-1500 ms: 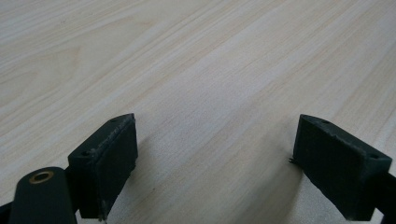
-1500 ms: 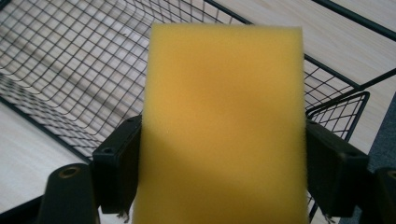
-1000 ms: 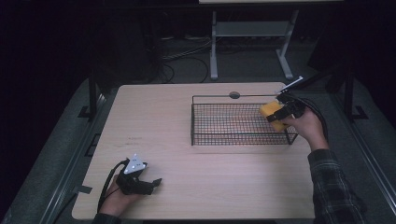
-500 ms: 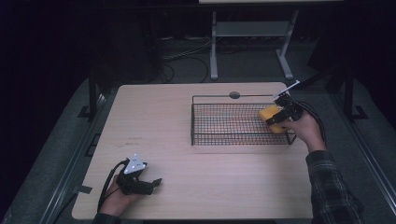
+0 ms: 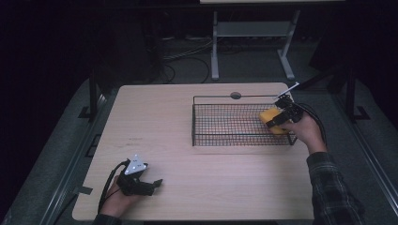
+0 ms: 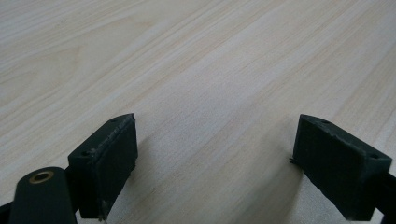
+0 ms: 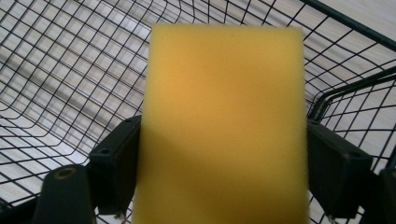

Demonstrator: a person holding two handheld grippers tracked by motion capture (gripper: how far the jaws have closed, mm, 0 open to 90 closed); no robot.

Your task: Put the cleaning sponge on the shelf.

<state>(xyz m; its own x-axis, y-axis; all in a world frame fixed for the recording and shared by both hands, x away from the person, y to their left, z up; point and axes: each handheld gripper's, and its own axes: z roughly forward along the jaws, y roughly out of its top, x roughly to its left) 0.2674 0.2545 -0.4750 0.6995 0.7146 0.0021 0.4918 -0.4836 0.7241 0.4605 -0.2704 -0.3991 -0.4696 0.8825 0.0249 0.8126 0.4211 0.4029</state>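
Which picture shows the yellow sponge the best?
The right gripper view: the yellow sponge looms large between the black jaws, over the wire basket. The high view shows it small, at the basket's right end. The left gripper view looks at the table.

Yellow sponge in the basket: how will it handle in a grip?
The sponge looks like porous foam, so probably soft, compressible and light. Its matte surface between the right hand-held gripper suggests little slip. Being a flat block, it is unlikely to roll in the wire basket.
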